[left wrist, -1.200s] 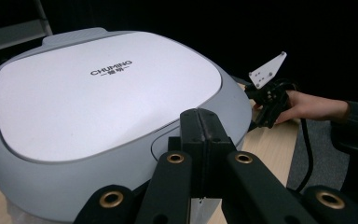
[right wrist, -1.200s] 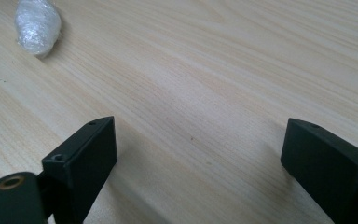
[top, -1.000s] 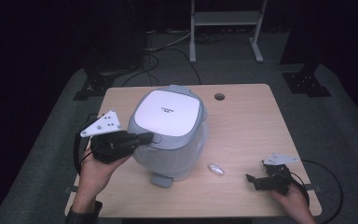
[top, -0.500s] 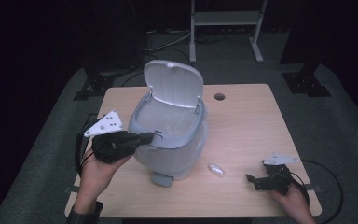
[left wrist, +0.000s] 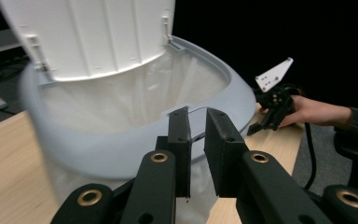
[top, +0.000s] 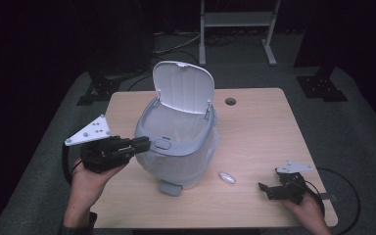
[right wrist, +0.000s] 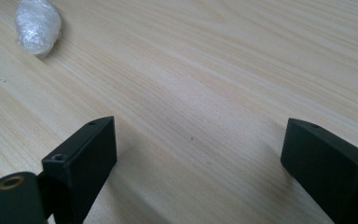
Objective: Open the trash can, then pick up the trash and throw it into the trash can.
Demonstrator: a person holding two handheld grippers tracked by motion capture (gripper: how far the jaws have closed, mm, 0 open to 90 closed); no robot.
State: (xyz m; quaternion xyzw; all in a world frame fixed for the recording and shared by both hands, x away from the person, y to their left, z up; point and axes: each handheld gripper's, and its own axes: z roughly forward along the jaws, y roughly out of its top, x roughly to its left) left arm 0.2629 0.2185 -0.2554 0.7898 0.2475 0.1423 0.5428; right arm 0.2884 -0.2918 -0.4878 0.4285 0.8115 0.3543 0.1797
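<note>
Change: since the earlier frame the lid (top: pixel 183 85) of the grey bin (top: pixel 178 147) has sprung up and now stands upright at the back; my left gripper (top: pixel 144 144) has drawn a little back from the release button (top: pixel 162 144).
Left tongs: I see them nearly closed with a narrow gap, jaws just opening, nothing between them.
Right tongs: my right gripper (top: pixel 269 190) rests on the table (top: pixel 254 127), jaws wide apart, empty.
Progress: I judge opening done; the plastic-wrapped wad (top: pixel 226 177) lies between bin and right gripper, not yet picked up and dropped into the white liner (left wrist: pixel 135 100).
Writing: none readable.
</note>
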